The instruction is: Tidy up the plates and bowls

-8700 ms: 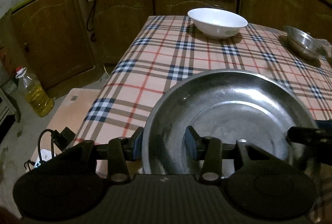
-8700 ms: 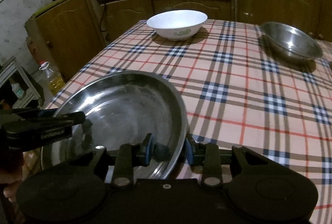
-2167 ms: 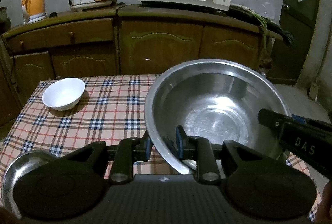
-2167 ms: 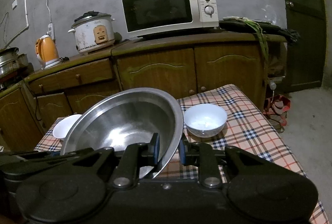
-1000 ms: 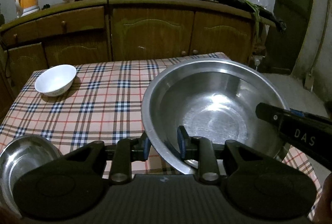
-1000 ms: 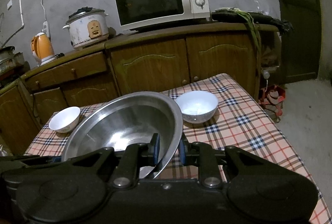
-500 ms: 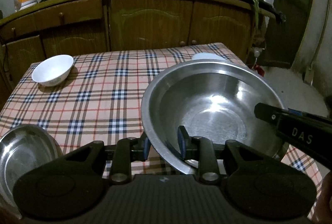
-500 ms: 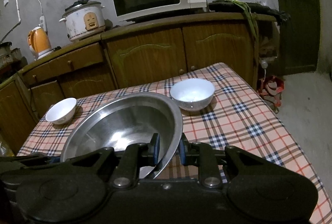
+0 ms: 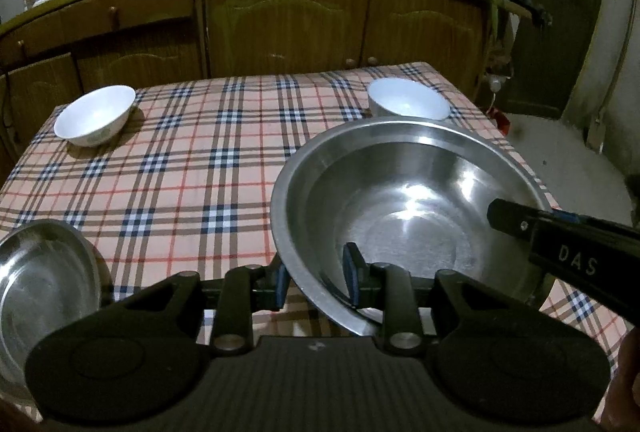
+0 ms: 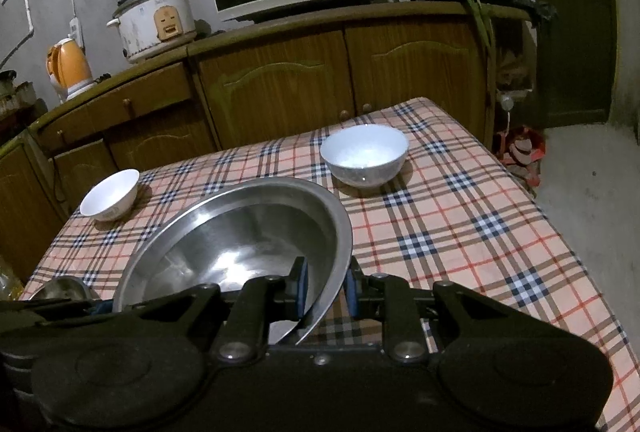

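Plainly, with each gripper [image 9: 316,280] [image 10: 326,286] pinching only the big steel basin's [image 9: 404,207] thin rim, uneven lowering could tip it onto the white bowl [image 10: 364,155] at frame centre

The left gripper [image 9: 316,282] clamps the near-left rim of the large steel basin [image 9: 404,216], one blue pad inside the wall and one outside. The right gripper [image 9: 516,222] reaches in over the basin's right rim. Just beyond the basin sits a white bowl [image 9: 408,103] on the plaid tablecloth [image 9: 192,167]. Far left of the basin rests another white bowl [image 9: 95,119]; near left lies a smaller steel dish [image 9: 44,284].
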Demonstrator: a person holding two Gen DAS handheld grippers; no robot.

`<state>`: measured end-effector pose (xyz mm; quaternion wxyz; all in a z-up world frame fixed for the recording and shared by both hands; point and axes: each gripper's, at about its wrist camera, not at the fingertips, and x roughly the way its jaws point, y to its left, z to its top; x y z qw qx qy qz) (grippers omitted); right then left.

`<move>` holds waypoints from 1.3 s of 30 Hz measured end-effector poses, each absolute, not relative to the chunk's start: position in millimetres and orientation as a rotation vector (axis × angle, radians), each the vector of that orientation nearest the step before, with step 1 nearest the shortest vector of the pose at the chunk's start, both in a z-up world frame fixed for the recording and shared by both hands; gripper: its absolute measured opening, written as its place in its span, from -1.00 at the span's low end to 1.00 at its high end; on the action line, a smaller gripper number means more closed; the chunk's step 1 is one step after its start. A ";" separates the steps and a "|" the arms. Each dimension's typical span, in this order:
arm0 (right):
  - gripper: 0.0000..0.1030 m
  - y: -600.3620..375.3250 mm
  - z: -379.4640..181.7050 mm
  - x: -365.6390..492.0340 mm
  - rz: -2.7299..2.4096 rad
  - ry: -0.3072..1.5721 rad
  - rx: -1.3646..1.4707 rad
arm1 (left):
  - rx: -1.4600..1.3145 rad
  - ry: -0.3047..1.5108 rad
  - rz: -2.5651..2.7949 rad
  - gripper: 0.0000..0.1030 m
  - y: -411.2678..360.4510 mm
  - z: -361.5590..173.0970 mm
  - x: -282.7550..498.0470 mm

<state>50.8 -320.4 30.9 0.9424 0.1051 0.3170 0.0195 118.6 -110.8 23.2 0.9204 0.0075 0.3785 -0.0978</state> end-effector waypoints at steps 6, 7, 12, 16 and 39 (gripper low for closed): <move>-0.50 -320.7 20.3 51.4 0.038 0.674 0.216 | 0.017 0.803 -0.201 -0.45 -111.1 13.9 119.6; -0.50 -320.5 18.6 51.5 0.038 0.679 0.216 | 0.016 0.808 -0.200 -0.45 -111.1 12.3 119.7; -0.50 -320.7 11.2 53.1 0.038 0.699 0.216 | 0.016 0.824 -0.197 -0.45 -111.7 7.7 120.0; -0.50 -321.5 6.5 53.8 0.037 0.710 0.218 | 0.019 0.831 -0.197 -0.44 -112.6 4.5 120.4; -0.50 -322.8 -29.1 58.9 0.038 0.802 0.228 | 0.033 0.908 -0.191 -0.43 -114.1 -22.9 126.1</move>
